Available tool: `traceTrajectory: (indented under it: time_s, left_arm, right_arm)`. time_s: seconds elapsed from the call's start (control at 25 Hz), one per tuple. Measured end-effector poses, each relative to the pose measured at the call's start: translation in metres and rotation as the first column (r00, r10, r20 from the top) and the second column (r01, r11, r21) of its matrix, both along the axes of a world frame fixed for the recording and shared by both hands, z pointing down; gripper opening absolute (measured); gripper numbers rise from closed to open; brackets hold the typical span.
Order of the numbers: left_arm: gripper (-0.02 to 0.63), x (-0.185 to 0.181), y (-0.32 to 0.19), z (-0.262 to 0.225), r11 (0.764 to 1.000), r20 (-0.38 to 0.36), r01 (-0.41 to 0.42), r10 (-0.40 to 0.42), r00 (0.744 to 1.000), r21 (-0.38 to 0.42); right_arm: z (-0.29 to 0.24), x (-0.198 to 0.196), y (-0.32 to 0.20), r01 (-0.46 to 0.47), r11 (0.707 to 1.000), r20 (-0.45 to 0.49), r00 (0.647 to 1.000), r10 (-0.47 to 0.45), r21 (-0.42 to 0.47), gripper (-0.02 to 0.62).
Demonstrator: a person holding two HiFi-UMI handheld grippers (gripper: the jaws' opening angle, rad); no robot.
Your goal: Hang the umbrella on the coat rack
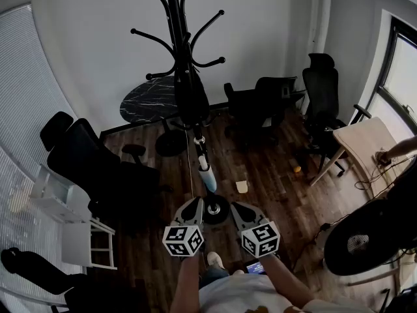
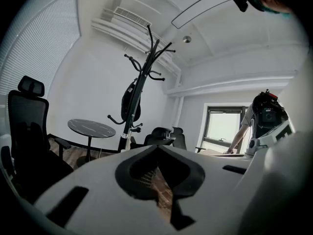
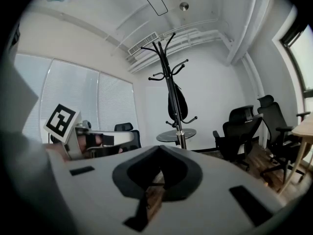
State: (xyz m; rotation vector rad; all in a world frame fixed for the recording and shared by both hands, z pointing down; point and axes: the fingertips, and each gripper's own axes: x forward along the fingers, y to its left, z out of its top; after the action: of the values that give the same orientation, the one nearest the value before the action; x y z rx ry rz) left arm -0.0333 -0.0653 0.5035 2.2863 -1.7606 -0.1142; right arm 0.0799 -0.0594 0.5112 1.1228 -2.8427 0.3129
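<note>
- The umbrella (image 1: 191, 93), black and folded, is being carried by the coat rack (image 1: 174, 18), hanging close against the pole below the hooks
- In the head view, the left gripper (image 1: 193, 205) and the right gripper (image 1: 236, 207) are being held side by side near the rack's base, well apart from the umbrella
- In the left gripper view, the jaws are being shown closed together with nothing between them; only there is a person (image 2: 259, 125) being seen leaning beside a window (image 2: 222, 127)
- In the right gripper view, the jaws are likewise being shown shut and empty; the window blinds (image 3: 100, 109) are being seen most clearly there
- Only in the head view is the wooden floor (image 1: 267, 181) being shown in full, with a round dark table (image 1: 146, 100) behind the rack
</note>
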Motion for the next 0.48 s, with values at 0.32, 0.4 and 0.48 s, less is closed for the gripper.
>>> traceTrajectory:
  time_s: [0.32,0.4,0.48]
  left_arm:
    - [0.020,0.0046,-0.0008,0.0002,0.999,0.086,-0.038,0.038,0.996,0.003]
    - [0.020,0.0039,-0.0006,0.0004,0.999,0.080,-0.040,0.040,0.996,0.004]
    - [0.020,0.0009,0.0002,0.0004,0.999,0.075,-0.038,0.038,0.996,0.005]
  right_arm:
    - [0.0029,-0.0035,0.0015,-0.010,1.000,-0.009,1.000,0.010,-0.002,0.011]
    - [0.0028,-0.0026,0.0004,-0.016,1.000,-0.008,1.000,0.016,-0.004,0.011]
    - [0.0027,-0.0025,-0.0008,-0.021,1.000,-0.008,1.000,0.021,-0.004,0.011]
